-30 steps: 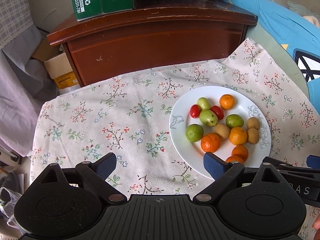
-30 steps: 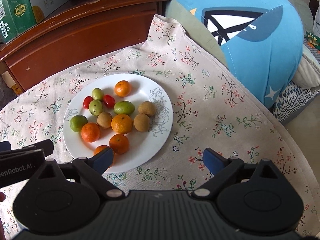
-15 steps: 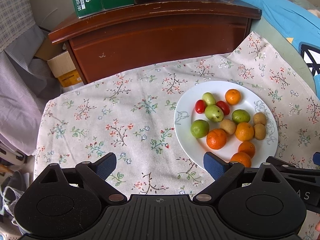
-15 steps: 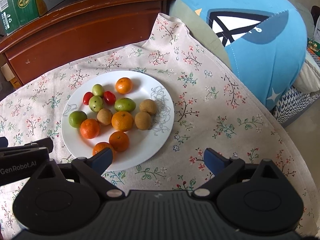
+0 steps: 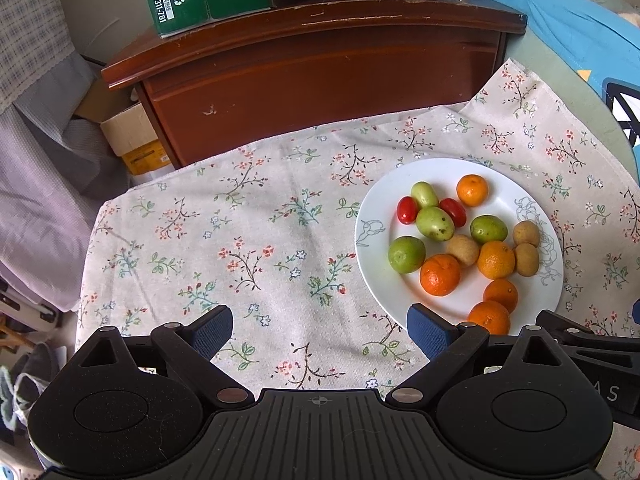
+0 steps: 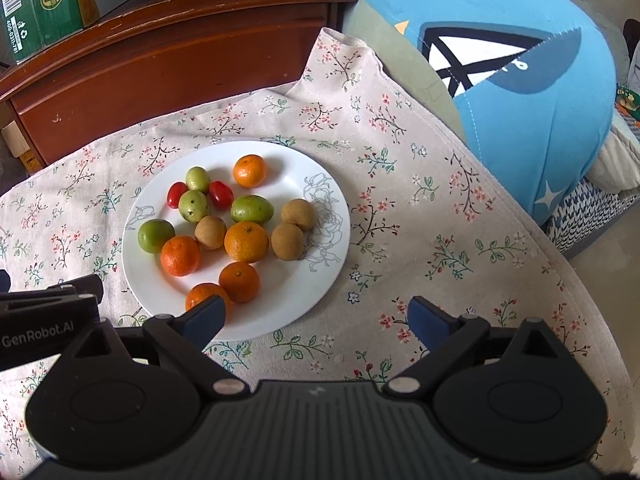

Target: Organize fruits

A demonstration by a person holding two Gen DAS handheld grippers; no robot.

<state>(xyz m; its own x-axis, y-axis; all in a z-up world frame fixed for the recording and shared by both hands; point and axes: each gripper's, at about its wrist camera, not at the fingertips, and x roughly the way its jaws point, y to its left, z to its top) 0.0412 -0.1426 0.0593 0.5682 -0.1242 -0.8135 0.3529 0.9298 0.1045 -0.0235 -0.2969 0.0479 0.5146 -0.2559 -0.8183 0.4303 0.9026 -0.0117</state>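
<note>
Both my claws are spread wide with nothing in them: left claw (image 5: 320, 330) hangs just left of the round white plate (image 5: 374, 248), right claw (image 6: 318, 316) at its near edge. The mixed small fruits (image 6: 246, 241) are all piled on that plate, on the floral-cloth surface (image 6: 420, 240).

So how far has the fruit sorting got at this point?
Nothing looks sorted: oranges, green fruits, brown fruits and red tomatoes lie mixed on the white plate. Nothing is in hand; the left gripper and right gripper are open and empty near the plate. All sorting remains.
</note>
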